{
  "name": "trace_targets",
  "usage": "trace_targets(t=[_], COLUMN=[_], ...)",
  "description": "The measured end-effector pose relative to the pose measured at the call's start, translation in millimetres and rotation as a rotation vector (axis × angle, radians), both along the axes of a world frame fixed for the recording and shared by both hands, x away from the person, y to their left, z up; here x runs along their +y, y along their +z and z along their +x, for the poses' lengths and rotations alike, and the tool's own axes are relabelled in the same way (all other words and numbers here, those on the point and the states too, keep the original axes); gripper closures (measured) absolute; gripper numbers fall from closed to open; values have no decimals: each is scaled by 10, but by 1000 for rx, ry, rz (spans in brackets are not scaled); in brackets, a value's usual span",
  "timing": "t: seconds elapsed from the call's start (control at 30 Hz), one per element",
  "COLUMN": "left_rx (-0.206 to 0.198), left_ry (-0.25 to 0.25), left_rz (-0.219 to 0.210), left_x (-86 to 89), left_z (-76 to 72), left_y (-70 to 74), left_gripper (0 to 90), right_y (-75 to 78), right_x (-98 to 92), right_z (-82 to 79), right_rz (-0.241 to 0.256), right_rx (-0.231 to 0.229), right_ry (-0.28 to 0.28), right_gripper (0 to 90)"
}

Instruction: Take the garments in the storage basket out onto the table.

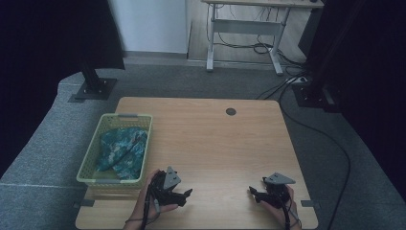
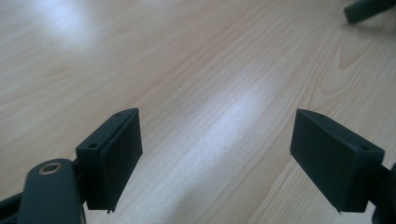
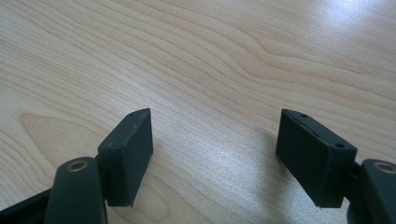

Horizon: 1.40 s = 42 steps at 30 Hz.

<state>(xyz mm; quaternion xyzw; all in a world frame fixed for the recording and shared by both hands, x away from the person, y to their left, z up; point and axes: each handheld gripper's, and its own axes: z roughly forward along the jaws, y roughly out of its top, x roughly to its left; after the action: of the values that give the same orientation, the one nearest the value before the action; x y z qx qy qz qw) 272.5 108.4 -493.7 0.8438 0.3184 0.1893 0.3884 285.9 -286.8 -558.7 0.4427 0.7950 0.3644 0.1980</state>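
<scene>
Both tools [image 1: 184, 195] [image 1: 255, 191] spread wide, empty; green cloth [image 1: 120, 151] in basket [image 1: 92, 166] beside left tool

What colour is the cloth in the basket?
The cloth is teal and dark green, in a blotchy camouflage-like pattern, lying in the yellow-green basket. The high view shows it best.

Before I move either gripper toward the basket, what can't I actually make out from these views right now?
- Cloth in the basket, high view: its folds and whatever lies beneath are hidden by the cloth and the basket walls; dim light blurs detail.
- Left gripper and right gripper, high view: too small and dark to read the jaws; the gripper views show them open.
- Dark table hole: too small to identify.
</scene>
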Motion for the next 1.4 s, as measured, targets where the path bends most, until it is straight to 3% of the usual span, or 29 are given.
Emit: trace_targets(t=[0.43,0.53,0.73,0.83,0.97,1.4], left_rx=[-31,-37,-32,-36,-37,-51], left_ry=[9,13,26,34,37,57], left_rz=[-31,-16,-25,-5,-25,-21], left_x=[90,84,117,155,175,219], left_z=[0,-4,1,20,29,73], left_y=[146,159,181,206,231,314], left_gripper=[167,167,162,162,162,158], right_y=[0,0,0,0,0,0], right_x=[0,0,-4,-7,-7,-7], right_z=[-1,-1,-18,-22,-21,-22], right_rz=[0,0,0,0,0,0], right_rx=[0,0,1,0,0,0], right_ry=[0,0,1,4,4,4], right_gripper=[266,265,266,266,265,265])
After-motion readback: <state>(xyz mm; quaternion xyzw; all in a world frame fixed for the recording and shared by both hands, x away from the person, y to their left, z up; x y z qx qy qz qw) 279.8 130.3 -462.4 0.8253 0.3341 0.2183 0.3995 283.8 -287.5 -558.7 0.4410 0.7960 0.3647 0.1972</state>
